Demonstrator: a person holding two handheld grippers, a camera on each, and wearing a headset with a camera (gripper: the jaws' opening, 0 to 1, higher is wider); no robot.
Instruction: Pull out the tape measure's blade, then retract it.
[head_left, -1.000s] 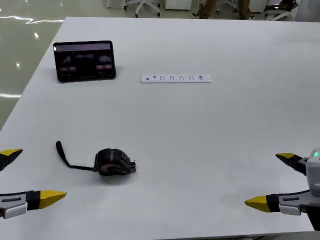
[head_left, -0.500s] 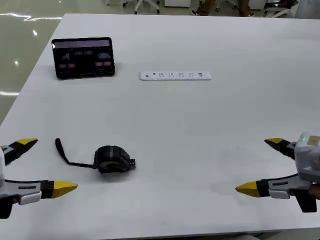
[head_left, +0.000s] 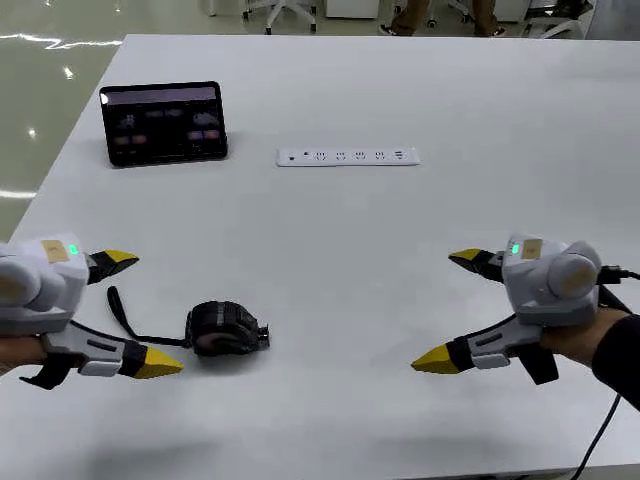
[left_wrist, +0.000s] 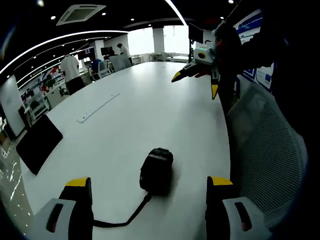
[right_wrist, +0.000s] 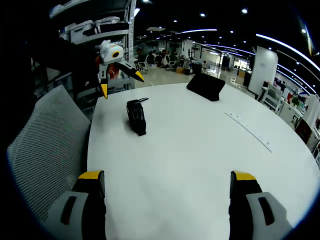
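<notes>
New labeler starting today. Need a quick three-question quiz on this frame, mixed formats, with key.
1. Multiple choice: which is closer to the tape measure? A) left hand-held gripper B) right hand-held gripper C) both touch it
2. True or false: the blade is already pulled far out across the table.
3. Short answer: what long white item lies to the right of the tablet in the head view?

Key: 1 A; 2 false; 3 power strip.

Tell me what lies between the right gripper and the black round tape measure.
Nothing but bare white tabletop lies between the right gripper and the black round tape measure, as the head view shows.
</notes>
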